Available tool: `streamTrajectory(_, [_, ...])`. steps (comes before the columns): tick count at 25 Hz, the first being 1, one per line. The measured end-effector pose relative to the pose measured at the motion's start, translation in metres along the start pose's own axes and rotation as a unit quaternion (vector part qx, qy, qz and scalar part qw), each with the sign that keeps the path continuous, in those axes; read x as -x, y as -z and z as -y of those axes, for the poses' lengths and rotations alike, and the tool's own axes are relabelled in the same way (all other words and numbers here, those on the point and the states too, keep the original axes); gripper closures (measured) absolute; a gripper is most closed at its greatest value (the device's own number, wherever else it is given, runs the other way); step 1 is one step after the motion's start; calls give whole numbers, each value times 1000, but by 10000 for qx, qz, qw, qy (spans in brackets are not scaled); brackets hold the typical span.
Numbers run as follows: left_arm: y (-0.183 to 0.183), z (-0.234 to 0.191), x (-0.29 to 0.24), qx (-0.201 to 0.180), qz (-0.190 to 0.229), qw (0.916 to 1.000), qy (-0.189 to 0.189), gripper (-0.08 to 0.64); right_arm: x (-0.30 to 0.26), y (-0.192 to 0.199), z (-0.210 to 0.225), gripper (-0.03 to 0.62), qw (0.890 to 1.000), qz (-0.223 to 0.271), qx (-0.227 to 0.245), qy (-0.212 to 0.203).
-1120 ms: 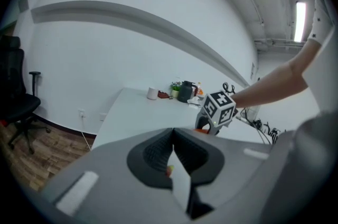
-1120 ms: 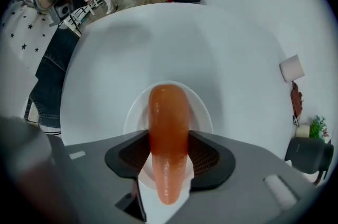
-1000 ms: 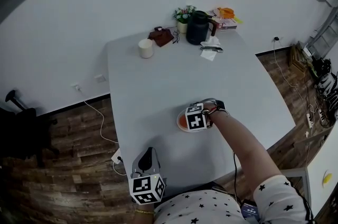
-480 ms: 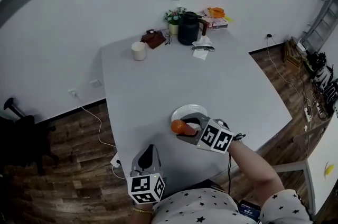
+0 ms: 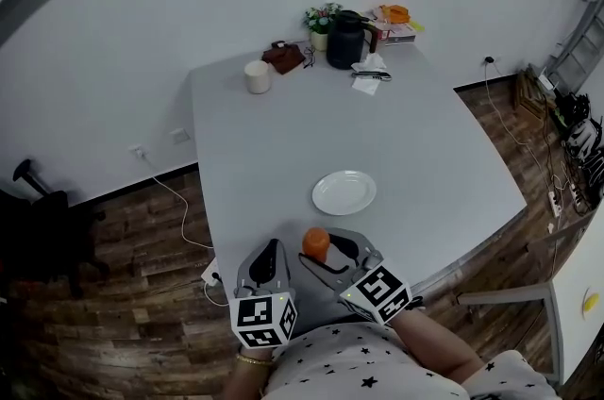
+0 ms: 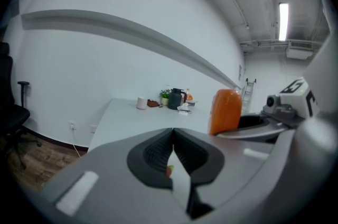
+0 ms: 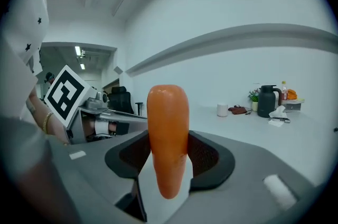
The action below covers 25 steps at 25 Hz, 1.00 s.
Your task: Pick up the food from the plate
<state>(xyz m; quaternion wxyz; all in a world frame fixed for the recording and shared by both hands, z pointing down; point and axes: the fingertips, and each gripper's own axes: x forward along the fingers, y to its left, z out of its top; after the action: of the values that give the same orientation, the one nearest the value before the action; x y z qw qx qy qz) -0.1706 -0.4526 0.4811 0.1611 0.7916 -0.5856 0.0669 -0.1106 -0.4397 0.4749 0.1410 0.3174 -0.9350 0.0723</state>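
An orange carrot-like piece of food (image 5: 315, 243) stands upright between the pads of my right gripper (image 5: 323, 253), which is shut on it above the table's near edge. In the right gripper view the food (image 7: 168, 138) fills the middle, clamped between both pads. The white plate (image 5: 344, 192) lies bare on the table, just beyond the grippers. My left gripper (image 5: 268, 253) hovers close to the left of the food, jaws shut with nothing in them. In the left gripper view the food (image 6: 225, 111) shows to the right of its closed jaws (image 6: 173, 136).
At the far end of the grey table (image 5: 283, 143) stand a cream mug (image 5: 257, 76), a brown pouch (image 5: 286, 58), a flower pot (image 5: 322, 19), a black jug (image 5: 345, 40) and papers (image 5: 368, 73). Wooden floor with cables lies either side.
My right gripper has lifted the food off the plate and carried it back toward the near edge, beside the left gripper. The plate is now bare.
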Motion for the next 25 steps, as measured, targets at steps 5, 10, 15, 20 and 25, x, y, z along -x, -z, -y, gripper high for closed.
streamTrajectory(5, [-2, 2, 5, 20, 68, 10000, -9, 552, -2, 3, 1, 373, 9998, -100, -114, 116])
streamTrajectory(10, [-6, 2, 7, 21, 98, 9999, -40, 552, -1, 1, 4, 373, 9996, -103, -173, 195])
streamTrajectory(15, [-4, 0, 11, 8, 109, 9999, -86, 552, -1, -3, -1, 373, 9996, -14, -161, 221])
streamTrajectory(20, [-2, 4, 12, -36, 73, 10000, -51, 552, 0, -6, -2, 373, 9994, 55, -161, 288])
streamTrajectory(25, [-4, 6, 12, -37, 84, 10000, -13, 552, 3, -9, 2, 373, 9989, 116, -119, 444])
